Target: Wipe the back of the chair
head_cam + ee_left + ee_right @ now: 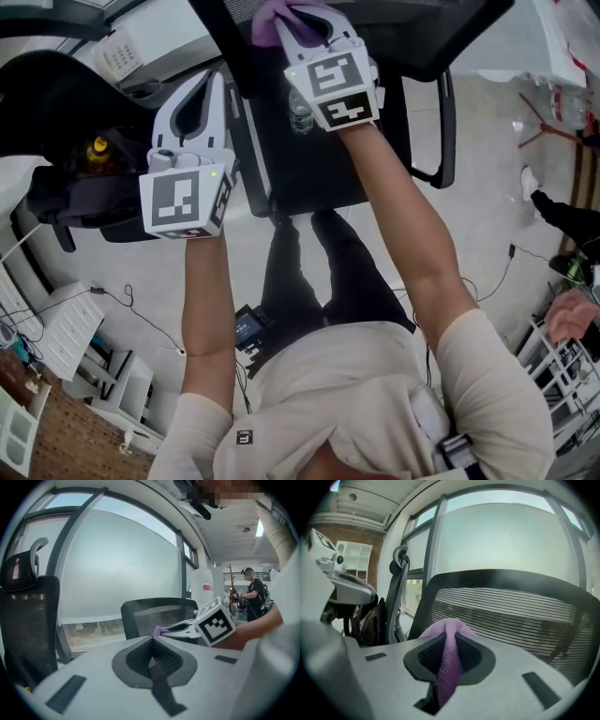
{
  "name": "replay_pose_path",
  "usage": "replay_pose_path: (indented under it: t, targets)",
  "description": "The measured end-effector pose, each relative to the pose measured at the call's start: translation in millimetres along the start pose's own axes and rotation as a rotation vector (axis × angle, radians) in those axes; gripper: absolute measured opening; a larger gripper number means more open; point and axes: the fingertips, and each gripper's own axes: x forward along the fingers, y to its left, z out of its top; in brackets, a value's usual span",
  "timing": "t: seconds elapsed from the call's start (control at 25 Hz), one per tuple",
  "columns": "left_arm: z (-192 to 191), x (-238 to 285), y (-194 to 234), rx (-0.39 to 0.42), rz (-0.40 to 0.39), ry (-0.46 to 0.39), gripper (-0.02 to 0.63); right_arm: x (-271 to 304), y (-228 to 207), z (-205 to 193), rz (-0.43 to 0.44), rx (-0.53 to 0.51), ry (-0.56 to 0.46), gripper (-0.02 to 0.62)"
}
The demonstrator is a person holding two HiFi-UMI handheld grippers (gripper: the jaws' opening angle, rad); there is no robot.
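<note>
Right gripper (314,28) is clamped down on a bunched-up purple microfibre cloth (448,637). In the right gripper view the fabric runs straight through the slot between the jaws and puffs out past the tips. The cloth is right up at the black mesh office chair back (520,611) with the horizontal ribbing. From the head view it sits at the top edge of that back, though I can't tell for sure whether it's actually pressing on the mesh or just shy of it. Left gripper (195,103) is closed with nothing in it, the ribbed pads meeting in one dark seam. It hangs off to the left of the chair back and lower down, well apart from it. Further left of the chair back there's a second black mesh chair with a curved headrest (26,616), with some dark stuff piled on its seat. Behind the chair back is a big frosted window with dark frames (117,564). Way off to the right of it, a person in a dark cap (252,590) is standing in the background.
</note>
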Motion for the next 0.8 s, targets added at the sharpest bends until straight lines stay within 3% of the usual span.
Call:
replay_pose_path:
  t: [0.28, 0.6, 0.8]
  targets:
    - [13.3, 34.5, -44.6, 0.028, -0.073, 0.0, 0.007, -43.4, -90.2, -32.6, -0.151, 0.055, 0.031, 0.04]
    - [18.6, 69.3, -100.6, 0.054, -0.157, 0.014, 0.008, -136.7, -236.1, -90.1, -0.455, 0.163, 0.079, 0.038]
    - [24.6, 80.4, -119.8, 0.06, -0.181, 0.011, 0.008, -155.2, -256.3, -98.9, -0.485, 0.181, 0.088, 0.038]
